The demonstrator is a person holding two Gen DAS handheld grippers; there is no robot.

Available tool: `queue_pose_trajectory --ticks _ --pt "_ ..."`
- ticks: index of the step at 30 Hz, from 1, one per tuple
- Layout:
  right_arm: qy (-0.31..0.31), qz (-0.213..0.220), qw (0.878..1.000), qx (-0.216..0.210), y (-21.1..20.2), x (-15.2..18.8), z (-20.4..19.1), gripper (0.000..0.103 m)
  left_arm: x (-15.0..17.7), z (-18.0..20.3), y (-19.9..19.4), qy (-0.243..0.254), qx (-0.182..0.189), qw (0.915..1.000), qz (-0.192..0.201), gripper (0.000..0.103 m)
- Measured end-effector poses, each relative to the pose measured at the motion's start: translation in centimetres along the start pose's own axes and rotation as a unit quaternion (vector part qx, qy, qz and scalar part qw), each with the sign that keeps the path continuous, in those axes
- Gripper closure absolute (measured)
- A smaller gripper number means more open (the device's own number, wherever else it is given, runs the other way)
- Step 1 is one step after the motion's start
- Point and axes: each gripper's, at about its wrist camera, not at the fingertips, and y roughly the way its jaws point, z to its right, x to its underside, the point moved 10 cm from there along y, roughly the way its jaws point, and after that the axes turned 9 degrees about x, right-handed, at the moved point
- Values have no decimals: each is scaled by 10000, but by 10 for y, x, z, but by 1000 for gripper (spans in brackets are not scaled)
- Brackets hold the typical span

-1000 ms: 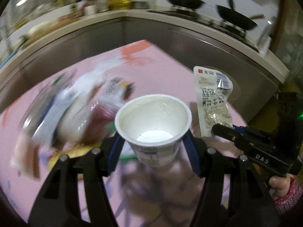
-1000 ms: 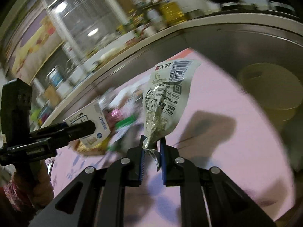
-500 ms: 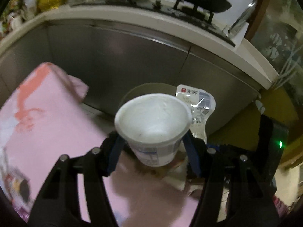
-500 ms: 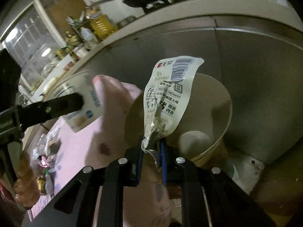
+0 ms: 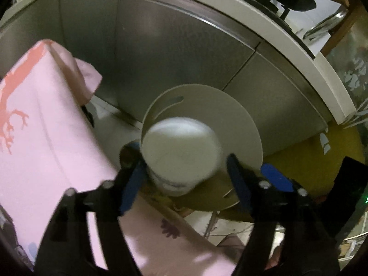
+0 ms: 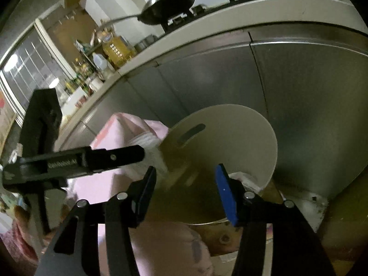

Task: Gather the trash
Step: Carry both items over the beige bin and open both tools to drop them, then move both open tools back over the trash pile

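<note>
A beige round trash bin (image 5: pixel 232 119) stands on the floor beside the pink-clothed table; it also shows in the right wrist view (image 6: pixel 248 142). My left gripper (image 5: pixel 184 172) has its fingers spread, and the white yogurt cup (image 5: pixel 181 151) is blurred between them, over the bin's mouth. The same cup (image 6: pixel 149 149) shows blurred beside the left gripper's finger in the right wrist view. My right gripper (image 6: pixel 186 191) is open and empty above the bin. A white scrap of the snack packet (image 6: pixel 246 179) lies inside the bin.
The pink tablecloth (image 5: pixel 41 124) covers the table at the left. Steel cabinet fronts (image 5: pixel 174 46) rise right behind the bin, with a white counter, stove and woks above. Yellow floor (image 5: pixel 306 156) lies to the right.
Both grippers moved from the table to above the bin. My right gripper opened and let go of the snack packet. My left gripper's fingers spread apart and the cup blurs between them.
</note>
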Motion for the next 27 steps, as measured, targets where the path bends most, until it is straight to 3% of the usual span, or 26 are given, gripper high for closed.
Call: queue_pose_trajectory --ticks 2,8,14,20,27 --pt "20 81 9999 -57 -5 -5 -7 51 -2 3 -4 24 2 10000 77 24" --pt "174 347 9992 -135 -37 -8 -9 51 0 18 -21 62 51 9998 194 24" --pt "269 490 9976 -412 -66 0 -25 51 34 23 -90 203 56 9978 629 24" --pt "-35 272 9955 -912 -68 30 -83 51 117 -14 -177 187 -385 9925 1144 24" --pt "-458 -282 9884 -1423 -64 82 -162 51 240 -103 -291 -511 -1035 9796 1645 24"
